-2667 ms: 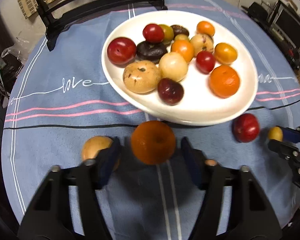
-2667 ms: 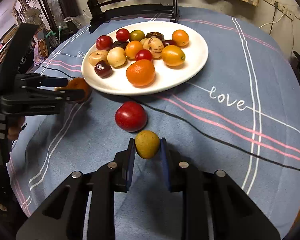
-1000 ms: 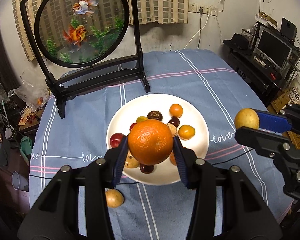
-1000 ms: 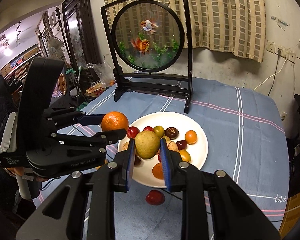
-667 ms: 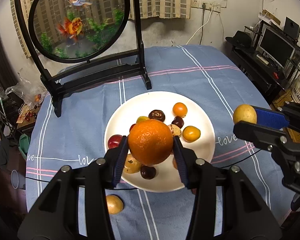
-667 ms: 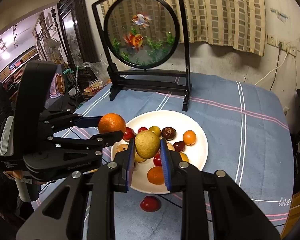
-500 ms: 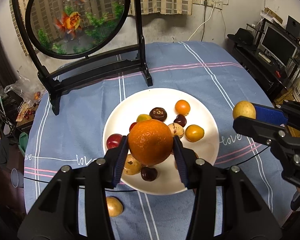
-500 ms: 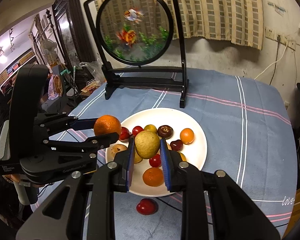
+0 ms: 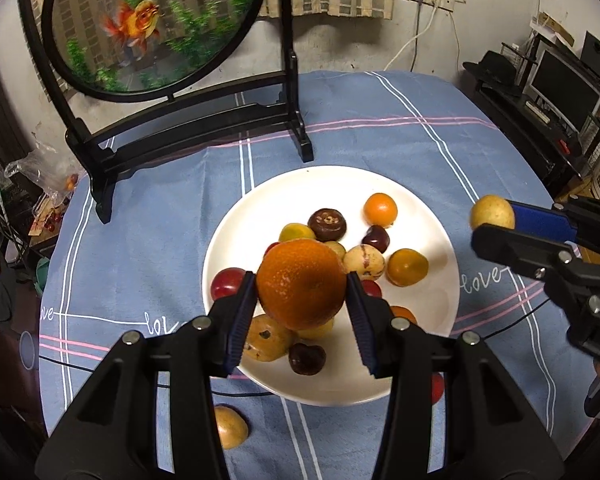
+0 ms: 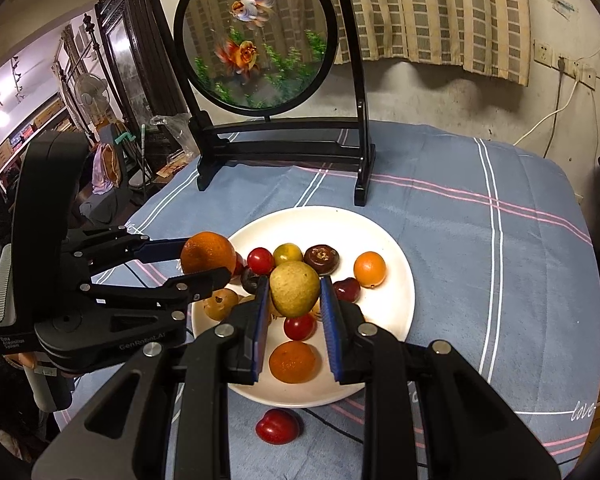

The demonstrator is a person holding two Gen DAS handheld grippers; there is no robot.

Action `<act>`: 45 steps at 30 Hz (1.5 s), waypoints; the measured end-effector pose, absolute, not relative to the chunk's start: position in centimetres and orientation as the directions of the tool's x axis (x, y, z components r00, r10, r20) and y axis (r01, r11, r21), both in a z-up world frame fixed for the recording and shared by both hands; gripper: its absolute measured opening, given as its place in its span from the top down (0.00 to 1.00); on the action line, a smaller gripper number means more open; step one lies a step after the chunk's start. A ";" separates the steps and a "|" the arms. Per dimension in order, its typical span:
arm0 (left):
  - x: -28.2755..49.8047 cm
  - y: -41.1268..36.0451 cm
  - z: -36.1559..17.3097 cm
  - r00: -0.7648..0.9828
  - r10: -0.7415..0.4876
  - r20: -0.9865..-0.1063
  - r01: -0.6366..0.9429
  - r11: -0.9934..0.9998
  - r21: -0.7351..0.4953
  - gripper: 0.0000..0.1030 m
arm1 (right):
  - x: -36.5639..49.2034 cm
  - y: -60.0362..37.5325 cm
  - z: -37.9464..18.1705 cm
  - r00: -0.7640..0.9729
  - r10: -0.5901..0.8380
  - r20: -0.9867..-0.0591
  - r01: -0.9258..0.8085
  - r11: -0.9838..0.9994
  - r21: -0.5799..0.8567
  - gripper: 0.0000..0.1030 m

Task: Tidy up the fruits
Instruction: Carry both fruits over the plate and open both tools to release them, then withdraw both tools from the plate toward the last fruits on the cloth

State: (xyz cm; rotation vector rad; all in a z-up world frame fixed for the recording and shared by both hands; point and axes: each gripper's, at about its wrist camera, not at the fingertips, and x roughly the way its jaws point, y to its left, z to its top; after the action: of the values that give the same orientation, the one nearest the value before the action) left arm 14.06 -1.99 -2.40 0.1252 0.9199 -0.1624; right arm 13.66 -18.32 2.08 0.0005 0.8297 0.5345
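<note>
Two fruits [image 9: 301, 284] between hand-held gripper [image 9: 302, 312] pads

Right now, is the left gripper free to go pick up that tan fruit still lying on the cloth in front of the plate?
Probably not yet. The left gripper is shut on the orange, so it must set that down first. The tan fruit itself lies clear on the cloth beside the plate, with nothing over it.

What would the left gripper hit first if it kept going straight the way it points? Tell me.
Probably the fruit piled on the white plate. The left gripper, shut on the orange, points down at the plate's near-left part, where a tan fruit lies right behind the orange. Depth is hard to judge.
</note>
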 end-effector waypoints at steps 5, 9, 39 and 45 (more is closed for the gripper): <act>14.6 -1.2 -2.8 0.592 -0.082 -0.801 0.178 0.984 0.031 0.56 | 14.5 -18.5 1.3 0.545 0.433 -0.718 -0.447 0.875 0.189 0.76; 15.3 -2.1 -3.4 0.580 -0.088 -0.810 0.189 0.981 0.029 0.56 | 15.7 -17.6 0.5 0.522 0.444 -0.728 -0.456 0.867 0.202 0.76; 15.8 -2.2 -3.1 0.608 -0.066 -0.791 0.183 0.981 0.059 0.34 | 18.6 -18.5 0.6 0.503 0.434 -0.748 -0.429 0.876 0.220 0.71; 12.8 2.1 0.0 0.654 -0.080 -0.752 0.112 0.994 -0.008 0.33 | 14.2 -20.9 4.2 0.576 0.438 -0.691 -0.418 0.883 0.211 0.71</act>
State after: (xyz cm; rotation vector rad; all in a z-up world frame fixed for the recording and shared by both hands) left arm 12.82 2.14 0.04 0.0404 0.8507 -0.1086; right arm 14.25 -20.94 4.22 0.0259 0.8159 0.5010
